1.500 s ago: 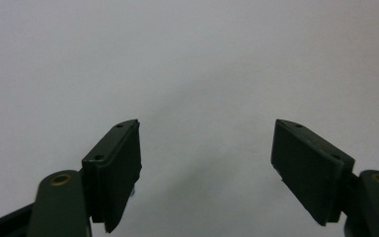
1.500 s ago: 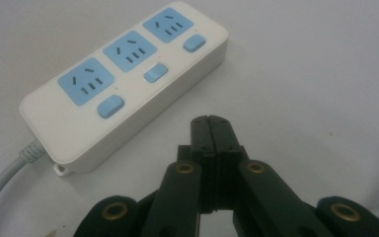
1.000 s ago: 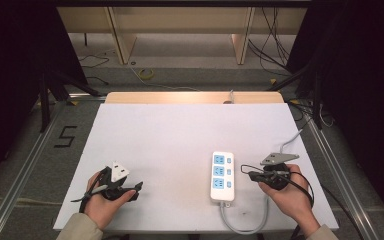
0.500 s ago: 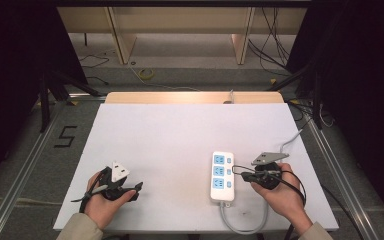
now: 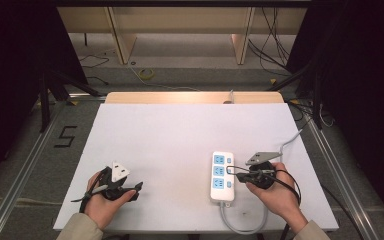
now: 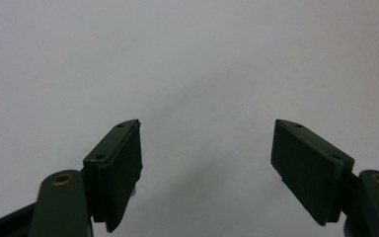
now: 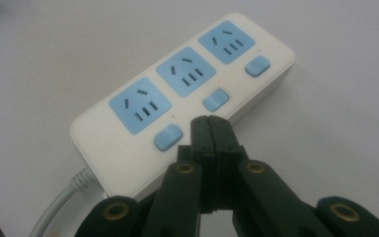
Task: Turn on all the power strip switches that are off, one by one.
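High view: a white counter (image 5: 180, 145) occupies the centre of the frame, with a person's forearms entering from the bottom edge. A white power strip (image 5: 221, 176) with three blue sockets lies flat in the lower right of the counter, its long side running up the frame. Its grey cable (image 5: 240, 227) leaves the near end and loops toward the bottom right. The right tool (image 5: 240, 173) sits just to the right of the strip, held in the right hand (image 5: 275, 192), with its tips pointing left at the strip's right edge. The left tool (image 5: 135, 187) rests in the left hand (image 5: 102, 202) at the lower left of the counter, well apart from the strip.

Right gripper view: the power strip (image 7: 187, 94) runs diagonally from lower left to upper right. Each blue socket has a blue switch beside it. The right tool (image 7: 209, 123) has its jaws pressed flat together with nothing between them; the closed tips stand at the strip's near edge, between the lowest switch (image 7: 168, 137) and the middle switch (image 7: 215, 99). Whether the tips touch the casing cannot be told.

Left gripper view: the left tool (image 6: 207, 148) has its jaws spread wide over bare counter (image 6: 187, 59), gripping nothing.
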